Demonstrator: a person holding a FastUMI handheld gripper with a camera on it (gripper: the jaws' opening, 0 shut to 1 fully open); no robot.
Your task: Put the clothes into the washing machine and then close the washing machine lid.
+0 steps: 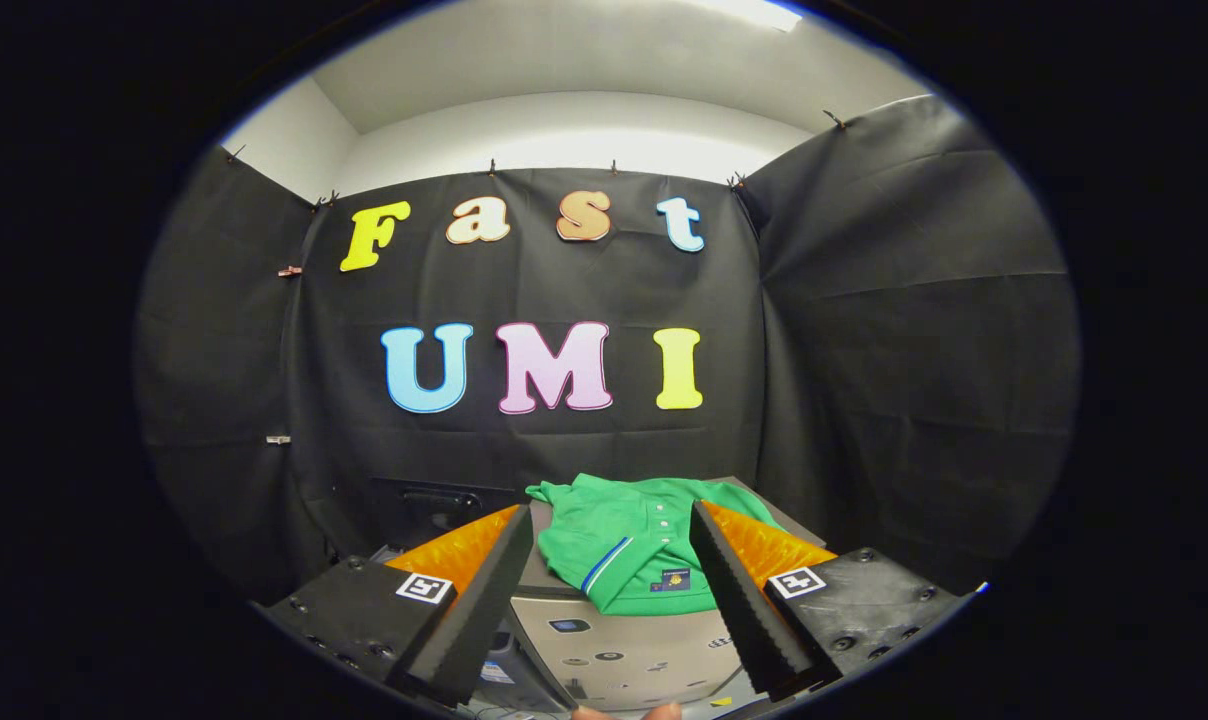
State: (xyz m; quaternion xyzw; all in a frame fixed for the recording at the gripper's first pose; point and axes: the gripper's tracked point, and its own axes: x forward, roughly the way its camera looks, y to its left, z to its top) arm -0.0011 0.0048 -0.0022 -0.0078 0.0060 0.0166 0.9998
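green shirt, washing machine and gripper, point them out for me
green shirt (636,545), gripper view, on its chest, between the open fingers.
washing machine (629,640), gripper view, on its front panel.
gripper (614,600), gripper view, midway between its fingertips.

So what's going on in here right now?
A person is holding the tongs out toward a green shirt that lies folded on top of the washer. The tongs are open, their fingers spread to either side of the shirt and not touching it. Nothing is gripped yet, so the shirt has not gone into the washer. Whether the lid is open or shut I cannot tell from here.
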